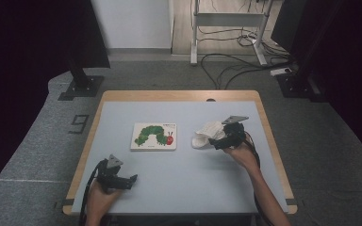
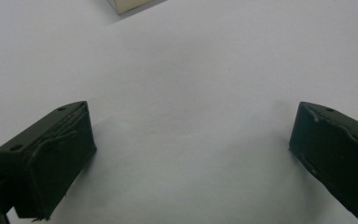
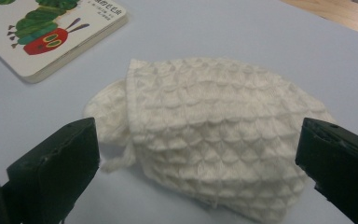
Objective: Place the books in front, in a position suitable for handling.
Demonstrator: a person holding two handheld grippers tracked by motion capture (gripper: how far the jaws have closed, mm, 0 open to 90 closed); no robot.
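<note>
A board book [image 1: 154,136] with a green caterpillar on its white cover lies flat near the middle of the pale blue table [image 1: 179,183]. Right of it sits a cream waffle-knit pouch [image 1: 207,133]. My right gripper [image 1: 215,142] stands open just at the pouch's near side; in the right gripper view the pouch [image 3: 214,144] lies between and ahead of the two black jaws, with the book [image 3: 51,32] at upper left. My left gripper [image 1: 131,181] rests open at the table's front left, nothing between its fingers, over bare table [image 2: 191,102].
The table has a wooden rim [image 1: 179,95]. Beyond it are grey floor, black stand bases [image 1: 81,87], a metal frame [image 1: 226,28] and loose cables [image 1: 235,66]. A pale corner of the book [image 2: 130,4] shows at the top of the left gripper view.
</note>
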